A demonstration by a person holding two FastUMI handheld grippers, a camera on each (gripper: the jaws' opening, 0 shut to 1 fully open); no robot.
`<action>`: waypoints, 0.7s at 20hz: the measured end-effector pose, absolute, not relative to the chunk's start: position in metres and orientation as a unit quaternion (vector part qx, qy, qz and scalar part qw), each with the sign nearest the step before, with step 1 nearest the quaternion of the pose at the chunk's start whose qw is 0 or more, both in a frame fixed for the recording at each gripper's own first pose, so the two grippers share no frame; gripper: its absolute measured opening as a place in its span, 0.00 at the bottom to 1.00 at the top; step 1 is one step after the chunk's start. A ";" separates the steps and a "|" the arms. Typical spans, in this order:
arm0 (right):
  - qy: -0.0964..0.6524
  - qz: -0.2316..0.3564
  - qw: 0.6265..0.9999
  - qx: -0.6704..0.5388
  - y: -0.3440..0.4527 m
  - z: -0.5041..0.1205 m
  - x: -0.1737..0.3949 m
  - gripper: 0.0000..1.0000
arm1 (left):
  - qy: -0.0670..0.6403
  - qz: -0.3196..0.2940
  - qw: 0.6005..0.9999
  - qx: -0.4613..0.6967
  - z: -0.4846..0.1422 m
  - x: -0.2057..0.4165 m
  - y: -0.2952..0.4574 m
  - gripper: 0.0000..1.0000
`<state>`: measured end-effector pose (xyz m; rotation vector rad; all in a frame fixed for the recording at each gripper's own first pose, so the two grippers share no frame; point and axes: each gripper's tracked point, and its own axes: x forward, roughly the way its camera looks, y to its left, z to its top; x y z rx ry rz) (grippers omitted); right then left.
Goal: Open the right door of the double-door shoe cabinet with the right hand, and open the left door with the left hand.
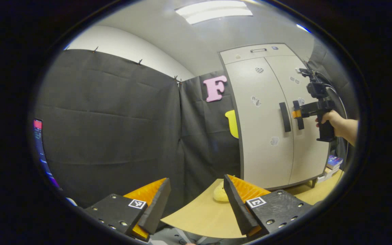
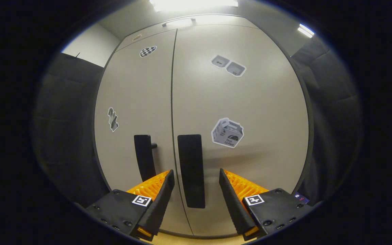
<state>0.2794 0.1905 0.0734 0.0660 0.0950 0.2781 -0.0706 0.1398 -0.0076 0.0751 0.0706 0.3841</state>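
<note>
In the left gripper view the right gripper (image 1: 297,114) is held out level by a hand (image 1: 332,119) wrapped round its grip, forearm coming in from the right edge, its fingers at the right door's handle (image 1: 299,115). The right gripper view looks straight at the shoe cabinet (image 2: 250,102), close up: its fingers (image 2: 162,194) are spread, one on each side of the right door's handle (image 2: 191,170), the bar standing upright in the gap between them; whether either finger touches it I cannot tell. The left door's handle (image 2: 144,158) stands just beside it across the centre seam. Both doors lie flush and closed.

The left gripper (image 1: 196,200) hangs well back from the cabinet (image 1: 264,136), fingers wide apart on nothing, pointing toward the black cloth wall (image 1: 114,119) and the tabletop's near edge (image 1: 202,217). The cabinet stands at the tabletop's far right; bare tabletop lies between it and the left gripper, with a small yellow thing (image 1: 220,194) near the cabinet's left foot.
</note>
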 end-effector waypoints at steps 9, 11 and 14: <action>0.074 0.119 0.990 0.033 0.198 0.071 0.290 0.52 | 0.035 0.194 0.980 0.036 -0.008 -0.070 0.149 0.90; 0.077 0.108 0.990 0.037 0.197 0.069 0.294 0.43 | 0.033 0.193 0.980 0.038 -0.005 -0.071 0.150 0.90; 0.096 0.117 0.988 0.017 0.197 0.066 0.290 0.27 | 0.029 0.192 0.980 0.038 -0.001 -0.074 0.152 0.90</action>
